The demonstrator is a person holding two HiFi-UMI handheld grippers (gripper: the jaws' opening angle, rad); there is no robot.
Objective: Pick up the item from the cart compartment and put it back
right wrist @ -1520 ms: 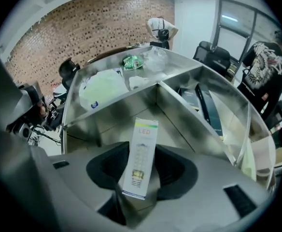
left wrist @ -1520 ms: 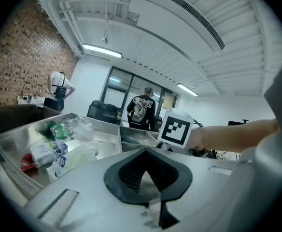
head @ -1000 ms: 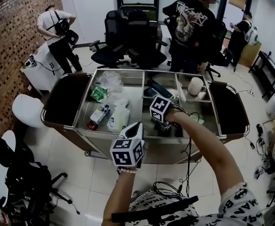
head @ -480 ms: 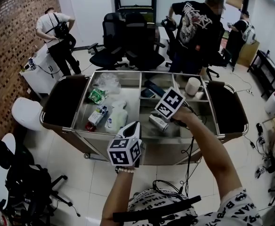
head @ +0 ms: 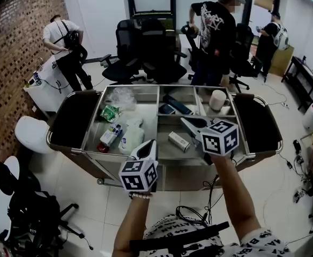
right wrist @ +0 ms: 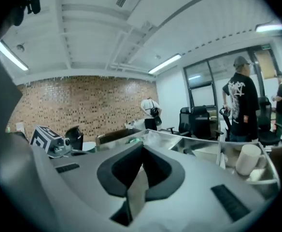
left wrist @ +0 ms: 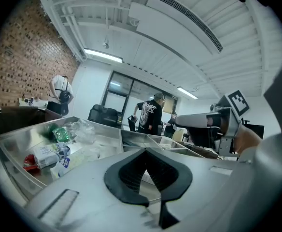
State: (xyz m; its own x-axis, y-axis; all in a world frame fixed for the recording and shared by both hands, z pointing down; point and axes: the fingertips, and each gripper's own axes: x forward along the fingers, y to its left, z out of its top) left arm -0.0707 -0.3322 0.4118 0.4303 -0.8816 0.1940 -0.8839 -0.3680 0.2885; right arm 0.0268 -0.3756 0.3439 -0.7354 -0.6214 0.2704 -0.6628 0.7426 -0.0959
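Note:
A small white box (head: 179,141) lies flat in the cart's (head: 162,171) middle front compartment. My right gripper (head: 184,120) hovers above the cart's right half, its tips pointing left over that compartment, shut with nothing between the jaws (right wrist: 142,145). Its body also shows in the left gripper view as the right gripper (left wrist: 204,122). My left gripper (head: 148,142) is held in front of the cart's near edge, shut and empty (left wrist: 146,150). The box is apart from both grippers.
The left compartment holds a green packet (head: 110,112), a carton (head: 109,135), a white pouch (head: 132,138) and a plastic bag (head: 123,96). A white cup (head: 218,99) stands at the back right. Office chairs (head: 146,47) and a person in black (head: 215,31) are behind the cart.
The right gripper rose out of the middle front compartment and pulled back to the right, leaving the small box lying there, and its jaws closed. The left gripper barely moved.

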